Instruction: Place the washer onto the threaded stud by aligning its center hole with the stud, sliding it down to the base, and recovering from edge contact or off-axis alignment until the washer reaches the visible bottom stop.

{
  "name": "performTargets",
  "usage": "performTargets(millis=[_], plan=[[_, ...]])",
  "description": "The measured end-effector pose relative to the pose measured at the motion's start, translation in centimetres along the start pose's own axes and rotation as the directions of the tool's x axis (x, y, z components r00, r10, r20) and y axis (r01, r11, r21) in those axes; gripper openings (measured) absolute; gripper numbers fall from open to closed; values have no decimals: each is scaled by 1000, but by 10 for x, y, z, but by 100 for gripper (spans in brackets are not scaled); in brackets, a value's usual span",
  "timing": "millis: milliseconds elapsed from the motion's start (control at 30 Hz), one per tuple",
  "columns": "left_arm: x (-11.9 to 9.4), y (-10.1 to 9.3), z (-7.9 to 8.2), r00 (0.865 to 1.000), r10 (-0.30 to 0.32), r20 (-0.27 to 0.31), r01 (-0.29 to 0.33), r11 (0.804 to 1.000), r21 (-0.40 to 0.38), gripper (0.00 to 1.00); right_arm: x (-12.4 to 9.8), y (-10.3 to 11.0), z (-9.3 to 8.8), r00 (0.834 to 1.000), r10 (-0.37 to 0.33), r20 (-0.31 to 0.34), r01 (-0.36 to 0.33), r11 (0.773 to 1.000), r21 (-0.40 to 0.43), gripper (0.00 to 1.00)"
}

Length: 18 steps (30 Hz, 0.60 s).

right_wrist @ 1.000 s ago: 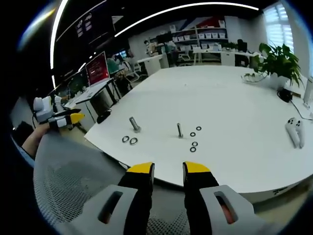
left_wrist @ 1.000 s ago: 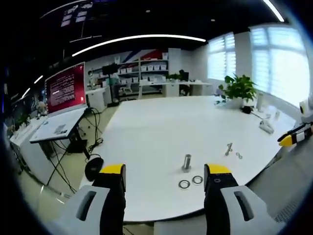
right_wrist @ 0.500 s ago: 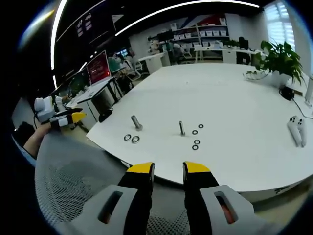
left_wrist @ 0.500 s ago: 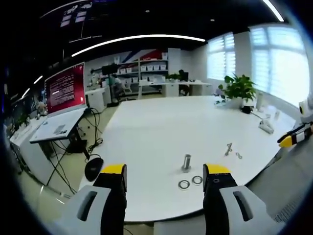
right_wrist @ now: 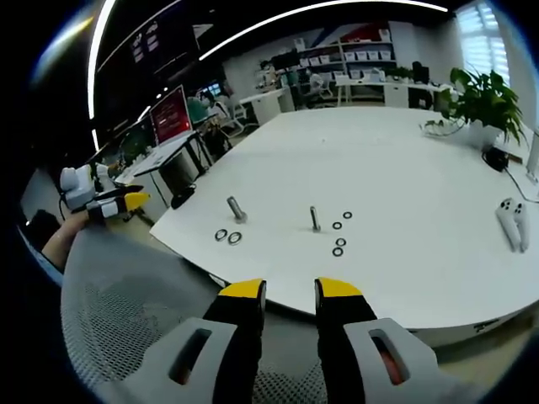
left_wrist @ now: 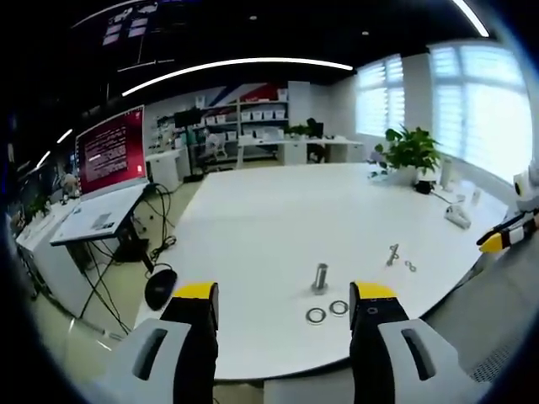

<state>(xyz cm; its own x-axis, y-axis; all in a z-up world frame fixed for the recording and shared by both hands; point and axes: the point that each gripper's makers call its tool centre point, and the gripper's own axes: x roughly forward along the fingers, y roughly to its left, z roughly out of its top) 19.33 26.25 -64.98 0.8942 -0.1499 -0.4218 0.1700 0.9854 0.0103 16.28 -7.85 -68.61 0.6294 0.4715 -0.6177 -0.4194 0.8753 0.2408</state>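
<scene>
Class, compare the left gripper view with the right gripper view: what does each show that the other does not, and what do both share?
Left gripper view alone: the big windows and a dark round object on the floor. Right gripper view alone: the grey mesh surface below the table edge and four loose washers beside the thin stud. Both share the white table, the thick stud with two washers, the plant and the red screen.

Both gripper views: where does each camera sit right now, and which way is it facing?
Left gripper view: rides the left gripper, off the white table's edge, facing the thick stud; right gripper enters at right.
Right gripper view: rides the right gripper, over a mesh chair, facing the thin stud; the left gripper and a hand show at left.
Shared: table, both studs, loose washers.
</scene>
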Motion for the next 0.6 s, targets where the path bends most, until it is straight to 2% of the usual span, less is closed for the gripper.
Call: performTargets(millis=[600], plan=[[0, 0, 0, 1000, 0, 0, 0, 1000, 1, 61, 0, 0, 1, 1000, 3, 3, -3, 1000, 4, 26]])
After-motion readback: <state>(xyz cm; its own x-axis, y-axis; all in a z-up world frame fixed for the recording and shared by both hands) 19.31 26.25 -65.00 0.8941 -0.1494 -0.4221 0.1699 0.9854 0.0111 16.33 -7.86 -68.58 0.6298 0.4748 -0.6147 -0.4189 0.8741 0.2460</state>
